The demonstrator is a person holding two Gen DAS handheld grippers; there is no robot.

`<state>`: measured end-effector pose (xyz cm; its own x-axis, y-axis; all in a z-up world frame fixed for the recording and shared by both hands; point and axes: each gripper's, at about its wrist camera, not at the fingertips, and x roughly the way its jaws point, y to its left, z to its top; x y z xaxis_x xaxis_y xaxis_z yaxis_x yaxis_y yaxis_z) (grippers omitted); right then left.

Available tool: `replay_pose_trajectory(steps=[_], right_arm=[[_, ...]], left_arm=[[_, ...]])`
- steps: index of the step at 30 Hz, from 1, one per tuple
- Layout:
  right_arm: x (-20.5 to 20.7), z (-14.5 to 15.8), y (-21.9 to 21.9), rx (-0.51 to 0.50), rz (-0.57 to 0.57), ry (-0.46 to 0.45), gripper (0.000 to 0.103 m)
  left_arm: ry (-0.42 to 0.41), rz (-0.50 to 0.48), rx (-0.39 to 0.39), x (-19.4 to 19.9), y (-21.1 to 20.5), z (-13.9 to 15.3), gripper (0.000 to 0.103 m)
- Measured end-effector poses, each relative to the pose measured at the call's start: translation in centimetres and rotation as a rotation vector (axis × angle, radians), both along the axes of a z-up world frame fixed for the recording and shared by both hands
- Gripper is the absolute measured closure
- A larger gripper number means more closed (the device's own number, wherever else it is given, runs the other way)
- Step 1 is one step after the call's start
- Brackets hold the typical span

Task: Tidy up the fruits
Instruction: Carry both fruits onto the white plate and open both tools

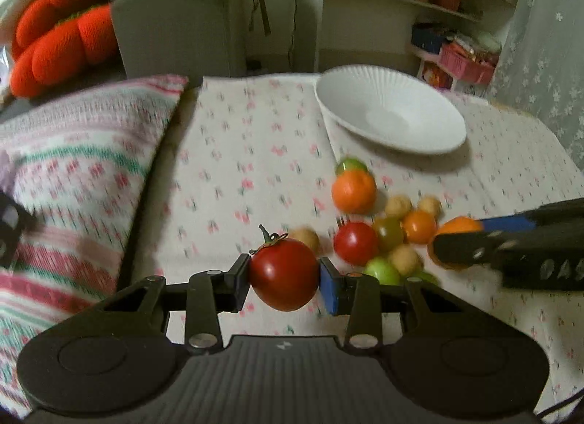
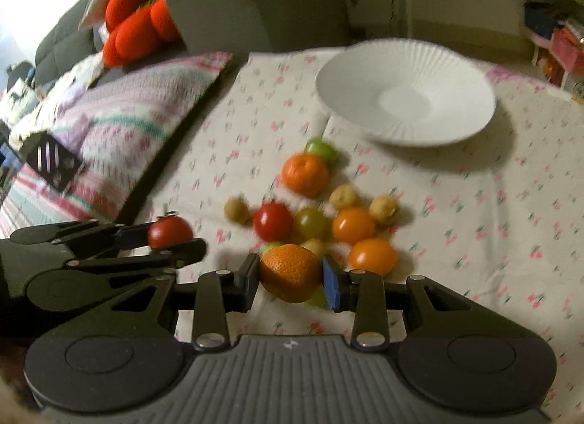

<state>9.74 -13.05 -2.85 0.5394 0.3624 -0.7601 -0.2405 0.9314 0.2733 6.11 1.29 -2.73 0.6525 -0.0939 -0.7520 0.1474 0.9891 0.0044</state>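
With my left gripper (image 1: 284, 274) clamped on a stemmed tomato (image 1: 284, 273) and my right gripper (image 2: 291, 277) on an orange (image 2: 291, 272) over the pile mid-tablecloth (image 1: 255, 153), either round fruit might slip before reaching the far-edge bowl (image 1: 392, 110).

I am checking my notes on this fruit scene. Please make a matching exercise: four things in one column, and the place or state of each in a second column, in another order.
Things:
1. round red tomato with green stem
2. dimpled orange mandarin
3. ribbed white ceramic bowl
4. small round red tomato without stem

Places or states:
A. empty, on the flowered cloth
B. clamped in the left hand-held gripper
C. lying among the loose fruit
D. clamped in the right hand-held gripper

Pairs: 1-B, 2-D, 3-A, 4-C
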Motion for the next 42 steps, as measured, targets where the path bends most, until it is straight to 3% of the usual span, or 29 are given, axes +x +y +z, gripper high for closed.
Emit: replay_pose_trajectory(steps=[5,12,21,25,29,37,42], right_arm=[[1.9,1.9,-2.9,-0.015,-0.066,-0.060,0.070],[5.2,2.3,-6.0,-0.005,-0.154,-0.065,0.070],[9.1,0.5,-7.4,-0.019,-0.211,-0.050,0.070],[10.4,0.0,-7.2,-0.007,-0.197,-0.047,0.070],[11.5,-0.4,-6.8,-0.003,-0.196,-0.047,0.070],[13.2,-2.2,-6.9,0.013,-0.199,0.005,0.070],[13.5,-2.5,-6.6,0.014,-0.190,-0.012,0.069]], left_arm=[[-0.058,-0.020,-0.018,1.3,-0.4,1.9,0.076],[-0.094,-0.104,-0.068,4.5,-3.0,3.3,0.076],[-0.112,-0.246,-0.100,9.8,-7.3,0.9,0.076],[-0.140,-0.302,-0.057,11.8,-9.2,0.1,0.076],[-0.100,-0.311,-0.087,13.6,-9.5,-1.1,0.076],[-0.085,-0.342,-0.071,14.6,-10.1,-2.2,0.076],[-0.083,-0.344,-0.053,14.8,-10.3,-2.2,0.075]])
